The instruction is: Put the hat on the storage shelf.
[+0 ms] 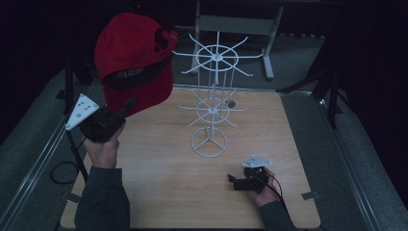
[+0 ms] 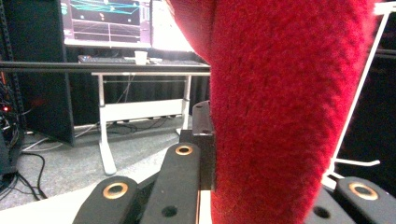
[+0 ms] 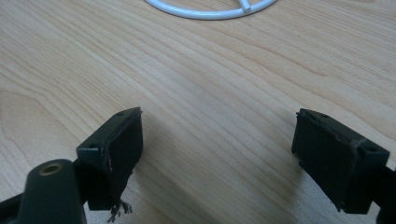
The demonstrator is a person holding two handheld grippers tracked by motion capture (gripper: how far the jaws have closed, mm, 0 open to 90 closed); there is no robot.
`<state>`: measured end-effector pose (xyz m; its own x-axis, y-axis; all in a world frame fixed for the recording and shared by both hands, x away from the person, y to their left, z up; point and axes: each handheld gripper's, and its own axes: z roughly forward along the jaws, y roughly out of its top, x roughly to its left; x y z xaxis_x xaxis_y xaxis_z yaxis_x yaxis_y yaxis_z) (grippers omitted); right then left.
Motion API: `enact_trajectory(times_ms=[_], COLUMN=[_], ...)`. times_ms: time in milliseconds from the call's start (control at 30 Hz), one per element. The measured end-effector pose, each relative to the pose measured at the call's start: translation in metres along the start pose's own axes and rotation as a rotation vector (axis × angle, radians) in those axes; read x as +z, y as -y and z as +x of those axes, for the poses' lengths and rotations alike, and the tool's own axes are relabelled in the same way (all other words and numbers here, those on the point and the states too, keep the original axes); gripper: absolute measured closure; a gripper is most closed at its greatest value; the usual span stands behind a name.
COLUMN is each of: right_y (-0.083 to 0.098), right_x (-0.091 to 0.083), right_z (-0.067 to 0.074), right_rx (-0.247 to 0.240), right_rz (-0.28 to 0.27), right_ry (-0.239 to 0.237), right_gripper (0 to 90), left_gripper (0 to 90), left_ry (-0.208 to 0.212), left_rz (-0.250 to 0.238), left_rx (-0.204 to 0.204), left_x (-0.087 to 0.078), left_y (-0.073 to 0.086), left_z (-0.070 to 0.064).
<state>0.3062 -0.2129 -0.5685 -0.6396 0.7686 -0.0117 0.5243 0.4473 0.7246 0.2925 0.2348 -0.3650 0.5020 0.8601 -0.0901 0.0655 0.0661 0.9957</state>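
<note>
A: Where is the cap (image 1: 134, 57)?

B: Up in the air at the left, above the table's (image 1: 159, 192) far left corner, beside the white rack (image 1: 211, 96). The left gripper (image 1: 126, 108) has its jaws clamped on the brim; in the left gripper view the red cloth (image 2: 280, 116) sits pinched between them.

A: And the right gripper (image 1: 232, 179)?

B: Low over the table near its front edge, jaws spread wide with nothing in them. Bare wood (image 3: 210, 116) lies between them, the rack's ring base (image 3: 210, 9) just beyond.
</note>
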Motion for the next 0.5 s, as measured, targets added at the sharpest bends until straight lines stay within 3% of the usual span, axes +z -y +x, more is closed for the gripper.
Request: enact_trajectory(times_ms=[500], right_y=[0.000], right_x=[0.000], right_z=[0.000], right_rx=[0.000], right_rz=[0.000], right_ry=[0.000], right_gripper=[16.3], left_gripper=[84.8], left_ry=[0.018], left_rz=[0.032], left_rx=[-0.008], left_x=[0.005], left_y=[0.012], left_z=[-0.004])
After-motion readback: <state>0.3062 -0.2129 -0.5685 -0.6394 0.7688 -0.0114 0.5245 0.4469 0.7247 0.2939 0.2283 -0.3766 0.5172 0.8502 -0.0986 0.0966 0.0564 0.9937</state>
